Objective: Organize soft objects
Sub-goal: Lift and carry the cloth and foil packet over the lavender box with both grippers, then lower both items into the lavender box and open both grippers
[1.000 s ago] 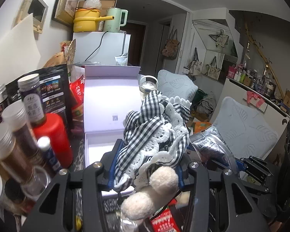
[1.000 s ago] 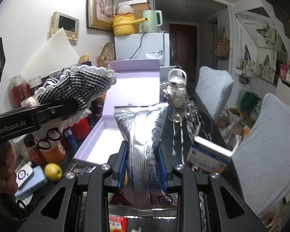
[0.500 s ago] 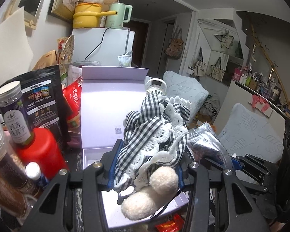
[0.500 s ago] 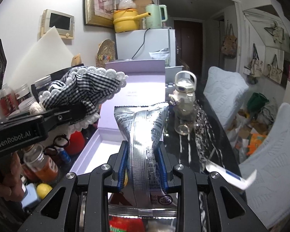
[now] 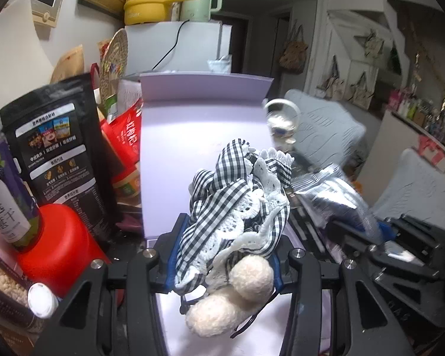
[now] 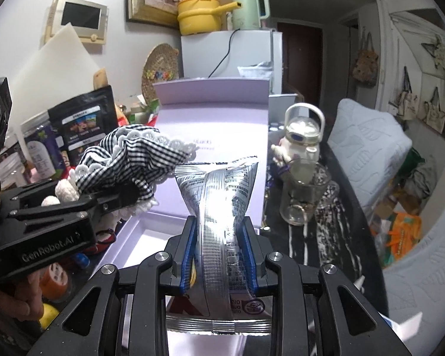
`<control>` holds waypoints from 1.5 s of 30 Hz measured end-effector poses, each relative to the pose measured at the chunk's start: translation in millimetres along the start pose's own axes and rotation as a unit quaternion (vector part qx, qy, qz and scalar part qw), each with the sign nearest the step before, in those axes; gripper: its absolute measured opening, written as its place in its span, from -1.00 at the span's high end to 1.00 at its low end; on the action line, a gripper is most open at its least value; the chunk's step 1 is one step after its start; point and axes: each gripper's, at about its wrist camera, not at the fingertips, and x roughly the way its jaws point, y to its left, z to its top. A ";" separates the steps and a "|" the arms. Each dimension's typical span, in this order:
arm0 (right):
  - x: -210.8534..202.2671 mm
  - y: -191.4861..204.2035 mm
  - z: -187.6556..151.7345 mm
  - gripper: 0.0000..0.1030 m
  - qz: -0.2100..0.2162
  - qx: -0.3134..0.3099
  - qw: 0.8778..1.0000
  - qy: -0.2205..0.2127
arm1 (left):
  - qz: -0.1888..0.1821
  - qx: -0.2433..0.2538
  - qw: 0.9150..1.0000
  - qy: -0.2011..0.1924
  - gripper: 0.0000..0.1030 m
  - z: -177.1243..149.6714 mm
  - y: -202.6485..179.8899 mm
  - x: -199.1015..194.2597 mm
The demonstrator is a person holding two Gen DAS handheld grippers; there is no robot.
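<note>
Gingham cloth over lilac box, cluttered dark tabletop.

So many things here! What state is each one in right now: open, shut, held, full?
Lavender box: open, lid upright.
Checked cloth: bunched, held in left gripper.
Silver packet: sealed, pinched in right gripper.
Glass mug: upright, looks empty.
White bottle: capped.
Red jar: lidded.

Woven gingham cloth with lace trim, fuzzy pompoms; crinkled glossy foil packet; matt lavender box.
</note>
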 end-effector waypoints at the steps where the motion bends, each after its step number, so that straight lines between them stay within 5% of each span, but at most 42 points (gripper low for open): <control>1: 5.5 -1.0 -0.2 0.45 0.000 -0.001 1.000 0.003 | 0.004 0.000 1.000 0.005 0.11 -0.8 1.0 4.8; 29: 74.1 -10.0 -20.2 0.34 0.003 0.003 0.995 0.099 | 0.060 0.016 0.989 0.132 0.08 -26.2 4.7 90.7; 33: 71.5 -11.3 -20.1 0.15 -0.006 0.003 0.995 0.099 | 0.069 0.020 0.988 0.136 -0.08 -27.8 2.5 91.4; 37: 66.0 -12.8 -19.3 0.05 -0.017 0.002 0.995 0.095 | 0.077 0.021 0.989 0.126 -0.53 -26.6 2.1 85.3; 45: 49.3 -12.0 -20.4 -0.03 -0.029 0.000 0.996 0.088 | 0.076 0.009 0.991 0.112 -0.53 -22.2 4.6 66.3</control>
